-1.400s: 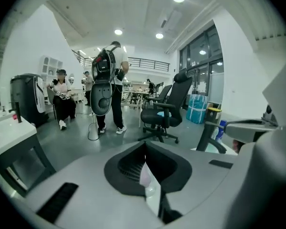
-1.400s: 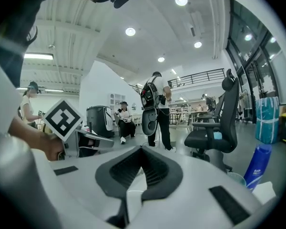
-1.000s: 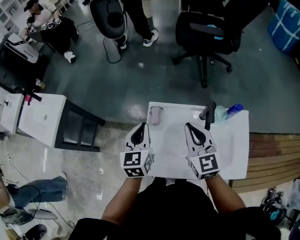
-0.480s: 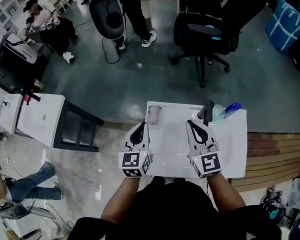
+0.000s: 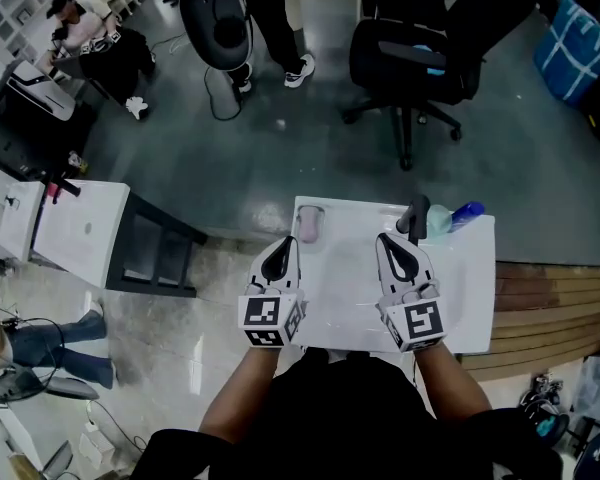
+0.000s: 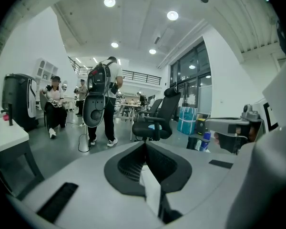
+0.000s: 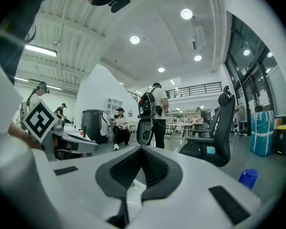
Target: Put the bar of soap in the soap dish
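A white washbasin (image 5: 460, 298) stands right in front of me in the head view. On its far left corner lies a small pale pink thing (image 5: 310, 224); I cannot tell whether it is the soap, the dish, or both. My left gripper (image 5: 283, 241) hovers over the basin's left edge, just short of that pink thing, jaws shut with nothing in them. My right gripper (image 5: 386, 238) hangs over the middle of the basin, also shut and empty. The gripper views look out level over closed jaws, left gripper (image 6: 144, 145) and right gripper (image 7: 142, 148).
A black faucet (image 5: 418, 216) rises at the basin's far edge, with a teal bottle (image 5: 439, 224) and a blue bottle (image 5: 468, 215) beside it. A black office chair (image 5: 420, 58), people and a white table (image 5: 80, 236) stand beyond. Wooden planks (image 5: 555, 308) lie to the right.
Both grippers have stayed almost where they were, still shut. Only a person at the lower left of the head view has shifted.
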Motion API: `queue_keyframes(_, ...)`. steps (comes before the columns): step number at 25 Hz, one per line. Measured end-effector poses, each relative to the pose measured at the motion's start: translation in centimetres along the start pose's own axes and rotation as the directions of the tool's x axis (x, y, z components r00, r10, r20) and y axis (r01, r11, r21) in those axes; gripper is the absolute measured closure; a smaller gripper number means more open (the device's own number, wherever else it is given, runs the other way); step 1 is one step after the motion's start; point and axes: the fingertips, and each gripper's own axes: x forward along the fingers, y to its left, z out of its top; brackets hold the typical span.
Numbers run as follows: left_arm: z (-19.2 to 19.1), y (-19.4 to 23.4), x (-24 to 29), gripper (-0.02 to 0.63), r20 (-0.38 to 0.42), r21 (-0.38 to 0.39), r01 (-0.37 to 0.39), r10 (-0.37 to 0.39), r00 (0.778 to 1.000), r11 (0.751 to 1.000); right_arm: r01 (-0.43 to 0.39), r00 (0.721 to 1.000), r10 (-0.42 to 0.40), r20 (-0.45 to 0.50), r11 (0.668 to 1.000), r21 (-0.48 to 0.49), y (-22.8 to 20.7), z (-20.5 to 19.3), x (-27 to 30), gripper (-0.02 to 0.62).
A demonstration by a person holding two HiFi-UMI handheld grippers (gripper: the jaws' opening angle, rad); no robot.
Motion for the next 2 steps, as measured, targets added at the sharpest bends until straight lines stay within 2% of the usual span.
queue_keyframes(2,-0.22,-0.12,-0.04,0.584,-0.004,-0.001,0.002,-0.002,1.000,1.000,0.001,1.000,-0.001,0.001,1.000,0.000,0.01,-0.10,-0.11,0.589)
